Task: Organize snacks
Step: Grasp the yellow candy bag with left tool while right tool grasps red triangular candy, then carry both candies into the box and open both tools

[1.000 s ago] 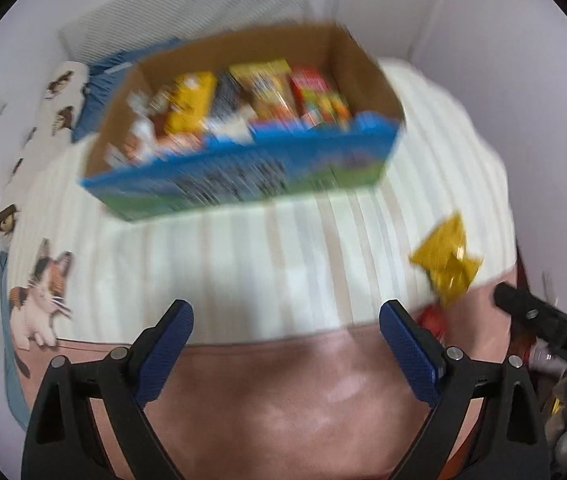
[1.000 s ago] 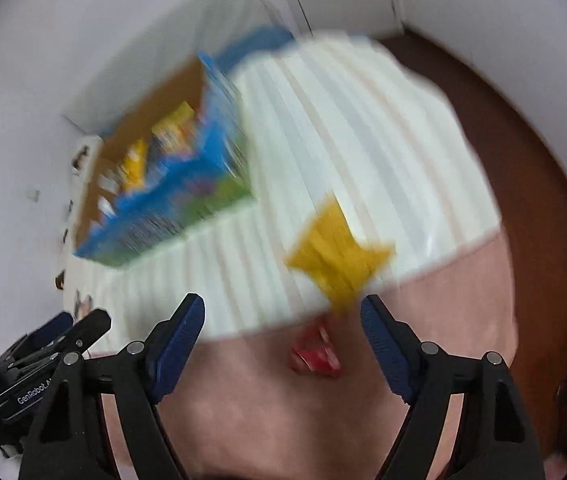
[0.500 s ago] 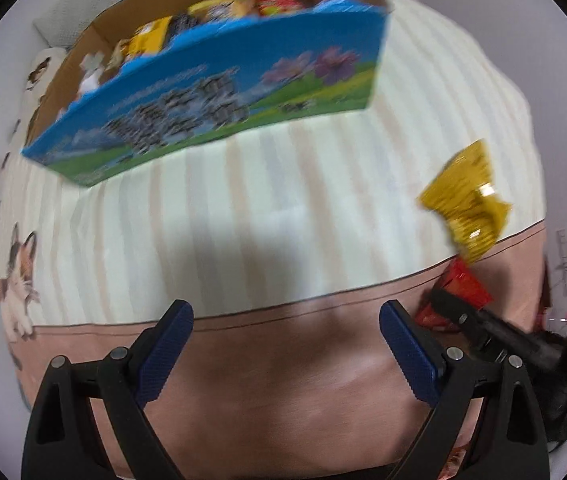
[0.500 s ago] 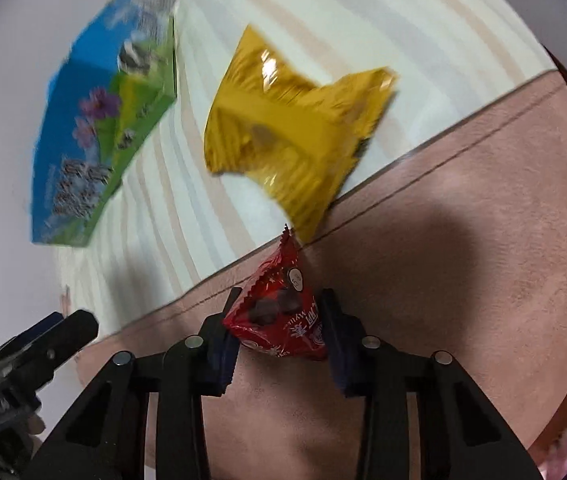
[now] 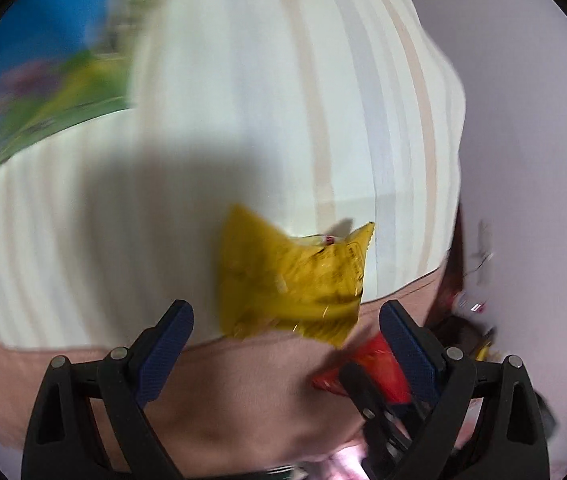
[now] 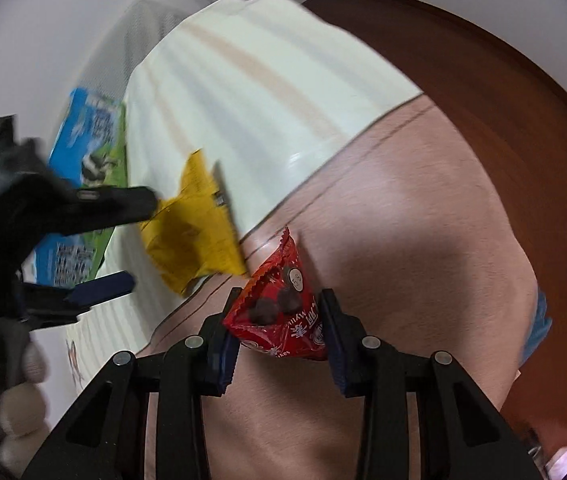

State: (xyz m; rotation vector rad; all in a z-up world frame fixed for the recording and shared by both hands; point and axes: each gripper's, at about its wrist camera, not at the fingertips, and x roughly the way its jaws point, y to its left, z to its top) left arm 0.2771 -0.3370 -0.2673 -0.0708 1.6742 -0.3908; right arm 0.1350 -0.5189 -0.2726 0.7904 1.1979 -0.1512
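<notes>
Right gripper pinching a red snack, left gripper gaping over a yellow one

The right gripper (image 6: 279, 320) is clamping the red snack packet (image 6: 283, 312) above the pink part of the bed cover (image 6: 403, 240). The left gripper (image 5: 287, 332) is reaching low over the bed, its jaws spread wide, with the yellow snack packet (image 5: 291, 280) lying just ahead between them on the striped sheet (image 5: 243, 100); the blue snack box (image 6: 83, 184) is standing beyond, blurred.

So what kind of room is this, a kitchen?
More likely a bedroom: the snacks lie on a soft striped blanket over a pink cover, with a wooden floor beside it.
</notes>
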